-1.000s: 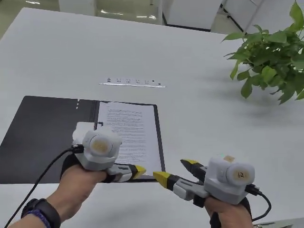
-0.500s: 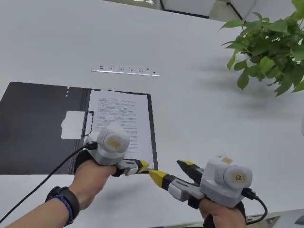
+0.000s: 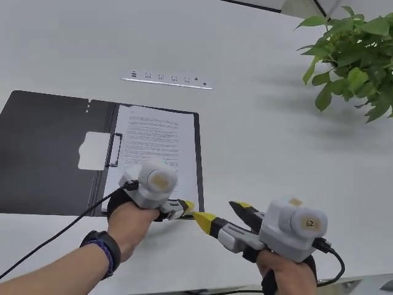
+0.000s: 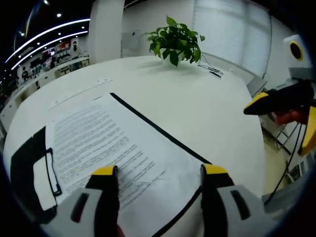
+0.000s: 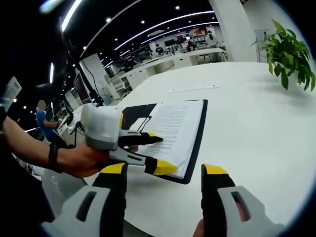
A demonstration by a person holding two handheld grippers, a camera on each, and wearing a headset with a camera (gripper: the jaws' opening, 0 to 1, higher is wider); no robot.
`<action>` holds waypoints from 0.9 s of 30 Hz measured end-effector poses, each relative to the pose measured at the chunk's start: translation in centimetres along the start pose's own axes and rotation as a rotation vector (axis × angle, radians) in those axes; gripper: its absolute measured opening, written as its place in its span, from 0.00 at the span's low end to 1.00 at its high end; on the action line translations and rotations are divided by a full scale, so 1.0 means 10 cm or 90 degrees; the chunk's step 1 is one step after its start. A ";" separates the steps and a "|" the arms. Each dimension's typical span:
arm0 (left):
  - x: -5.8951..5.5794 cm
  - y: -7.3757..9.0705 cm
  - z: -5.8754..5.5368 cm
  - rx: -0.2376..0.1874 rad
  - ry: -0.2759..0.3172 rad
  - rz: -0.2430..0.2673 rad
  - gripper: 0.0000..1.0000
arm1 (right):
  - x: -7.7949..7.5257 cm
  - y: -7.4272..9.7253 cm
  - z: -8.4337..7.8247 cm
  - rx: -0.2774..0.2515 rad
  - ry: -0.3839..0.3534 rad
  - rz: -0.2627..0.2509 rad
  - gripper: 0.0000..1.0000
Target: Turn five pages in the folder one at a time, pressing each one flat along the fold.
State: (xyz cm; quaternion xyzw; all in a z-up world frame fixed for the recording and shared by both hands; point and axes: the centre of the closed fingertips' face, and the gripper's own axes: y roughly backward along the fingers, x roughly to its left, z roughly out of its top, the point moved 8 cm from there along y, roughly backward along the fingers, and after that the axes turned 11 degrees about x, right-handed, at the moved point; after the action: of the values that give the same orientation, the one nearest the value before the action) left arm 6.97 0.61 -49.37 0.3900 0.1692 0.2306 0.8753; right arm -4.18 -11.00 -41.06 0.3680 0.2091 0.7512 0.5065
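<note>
While the folder (image 3: pixel 49 160) lies open on the white bench (image 3: pixel 264 141), its printed page (image 3: pixel 156 144) rests flat on the folder's right half, and a white patch (image 3: pixel 93 150) shows on the black left half. The left hand-held gripper (image 3: pixel 186 207) sits at the folder's near right corner, jaws spread over the page's edge; whether they touch it I cannot tell. The right hand-held gripper (image 3: pixel 220 213) hovers just off that same corner, jaws spread, holding nothing. Behind the folder runs a socket strip (image 3: pixel 167 79). Far to the folder's right stands a green plant (image 3: pixel 353 55).
</note>
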 end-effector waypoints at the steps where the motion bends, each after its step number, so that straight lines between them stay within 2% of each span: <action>1: 0.00 0.00 -0.01 0.002 -0.005 0.007 0.67 | 0.00 -0.01 0.02 0.000 0.001 0.001 0.60; 4: 0.02 -0.01 -0.04 0.011 -0.063 0.033 0.63 | 0.00 -0.03 0.03 0.002 0.004 0.004 0.60; 5: 0.01 -0.01 -0.05 0.011 -0.067 0.031 0.62 | 0.00 -0.04 0.03 0.003 0.004 0.006 0.60; 7: 0.04 0.00 -0.04 0.010 -0.056 0.027 0.60 | 0.01 -0.05 0.03 0.003 0.004 0.008 0.59; 11: 0.09 0.02 -0.03 0.010 -0.055 0.025 0.48 | 0.00 -0.09 0.01 0.006 -0.001 0.012 0.59; 14: 0.09 0.01 -0.03 0.012 -0.059 0.025 0.46 | -0.01 -0.12 0.00 0.010 -0.002 0.014 0.58; 18: 0.04 0.04 -0.01 -0.001 -0.026 0.010 0.42 | 0.00 -0.12 0.00 0.005 -0.011 0.017 0.58; 23: -0.04 0.08 0.07 -0.035 0.036 -0.022 0.51 | -0.04 -0.09 0.00 -0.005 -0.024 0.014 0.56; 25: -0.07 0.06 0.10 -0.044 0.044 -0.034 0.54 | -0.05 -0.07 0.00 -0.009 -0.028 0.012 0.56; 27: -0.10 0.03 0.10 -0.044 0.036 -0.034 0.56 | -0.07 -0.06 0.00 -0.010 -0.031 0.010 0.56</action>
State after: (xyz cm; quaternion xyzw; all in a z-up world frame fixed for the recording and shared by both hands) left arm 6.51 -0.32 -48.36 0.3483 0.1965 0.2238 0.8888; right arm -3.73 -11.37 -41.70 0.3840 0.1879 0.7475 0.5084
